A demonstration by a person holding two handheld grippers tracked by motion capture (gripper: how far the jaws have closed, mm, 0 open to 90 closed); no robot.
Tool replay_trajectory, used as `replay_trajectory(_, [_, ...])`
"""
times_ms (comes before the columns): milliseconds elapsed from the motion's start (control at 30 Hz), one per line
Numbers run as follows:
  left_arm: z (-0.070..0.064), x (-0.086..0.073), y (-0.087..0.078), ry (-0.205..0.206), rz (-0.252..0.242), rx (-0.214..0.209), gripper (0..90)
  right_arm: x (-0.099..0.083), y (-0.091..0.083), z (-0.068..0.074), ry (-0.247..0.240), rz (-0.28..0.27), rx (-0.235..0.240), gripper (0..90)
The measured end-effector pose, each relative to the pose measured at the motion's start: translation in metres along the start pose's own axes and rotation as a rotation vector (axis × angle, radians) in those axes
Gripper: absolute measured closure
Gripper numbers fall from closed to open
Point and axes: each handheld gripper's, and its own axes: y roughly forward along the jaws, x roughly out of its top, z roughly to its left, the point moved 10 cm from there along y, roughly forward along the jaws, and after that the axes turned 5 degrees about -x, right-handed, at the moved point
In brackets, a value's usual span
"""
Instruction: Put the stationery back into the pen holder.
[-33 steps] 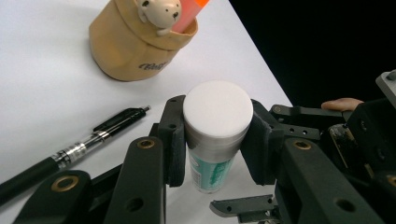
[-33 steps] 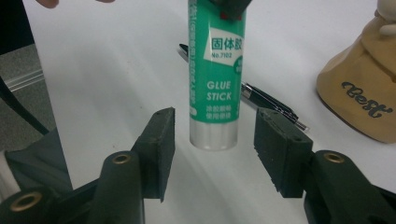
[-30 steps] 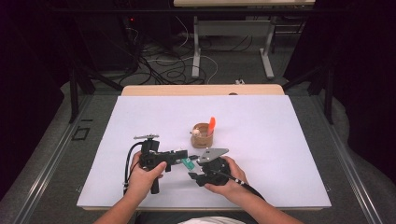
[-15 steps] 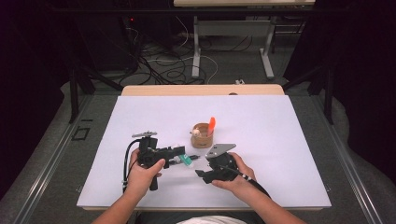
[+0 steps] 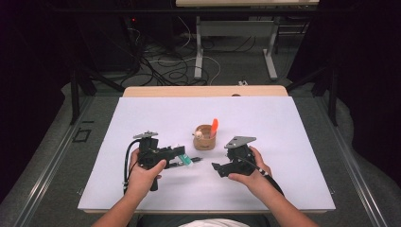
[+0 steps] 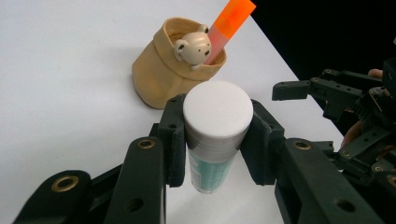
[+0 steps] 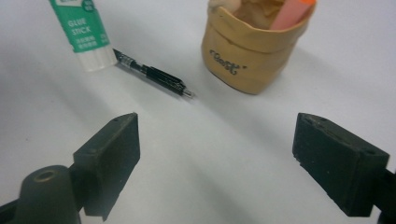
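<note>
- High view: our left gripper (image 5: 182, 152) has its jaws clamped on the glue stick (image 5: 188, 160), held just above the white table (image 5: 293, 127) and short of the tan pen holder (image 5: 204, 137). Our right gripper (image 5: 216, 166) hovers beside it, jaws apart and empty. A black pen (image 5: 177, 165) lies under the left gripper.
- Left gripper view: the pads (image 6: 173, 135) squeeze the stick (image 6: 215, 135) near its white end. The holder (image 6: 173, 65) sits ahead with an orange marker (image 6: 229, 23) inside. We judge the next move is lifting, tipping the stick upright, and lowering it into the free side of the mouth.
- Right gripper view: open jaws face the holder (image 7: 252, 46). We could steady its soft wall so it does not topple, keeping clear of the pen (image 7: 154, 74).
</note>
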Motion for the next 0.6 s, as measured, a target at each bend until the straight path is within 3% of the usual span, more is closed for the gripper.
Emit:
replay_trajectory(167, [0.001,0.004,0.001,0.03,-0.002,0.021,64.8,-0.003,-0.006,-0.009,0.036,-0.003,-0.011,11.2])
replay_trajectory(367, [-0.002,0.014,0.0,0.055,-0.004,0.029,64.7,-0.009,-0.014,-0.024,0.052,0.019,-0.053,6.8])
replay_trajectory(500, [-0.003,0.022,0.001,0.068,-0.007,0.036,64.7,-0.012,-0.019,-0.031,0.058,0.006,-0.068,0.0])
replay_trajectory(600, [-0.004,0.029,0.002,0.078,-0.007,0.041,64.8,-0.017,-0.023,-0.037,0.064,0.0,-0.083,0.0])
